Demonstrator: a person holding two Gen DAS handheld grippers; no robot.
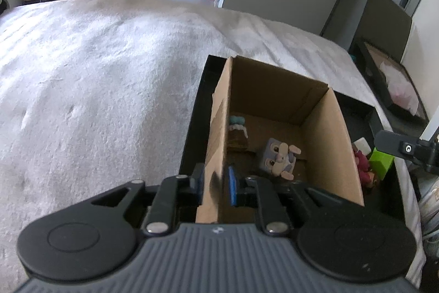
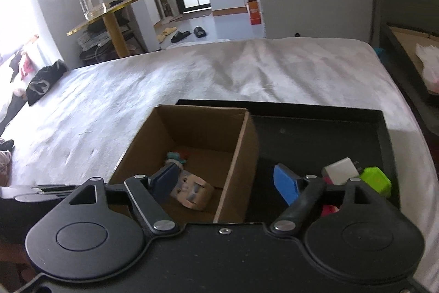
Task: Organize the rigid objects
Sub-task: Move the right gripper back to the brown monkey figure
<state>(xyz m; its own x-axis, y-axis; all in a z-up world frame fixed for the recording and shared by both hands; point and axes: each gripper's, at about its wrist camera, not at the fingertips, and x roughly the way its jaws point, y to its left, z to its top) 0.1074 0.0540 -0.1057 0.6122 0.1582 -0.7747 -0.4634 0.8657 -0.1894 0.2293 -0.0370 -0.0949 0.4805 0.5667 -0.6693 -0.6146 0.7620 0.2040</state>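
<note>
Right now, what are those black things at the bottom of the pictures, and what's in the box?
They are two grabbing tools a person holds, one per hand, each with its own camera looking forward. One picture comes from the left gripper; its jaws pinch the wall of the cardboard box. The other comes from the right gripper, jaws open, holding nothing. The box sits in a black tray on a white bed. Inside are a bunny cube toy and a brown toy. Beside the box lie a green block and a white block.
</note>
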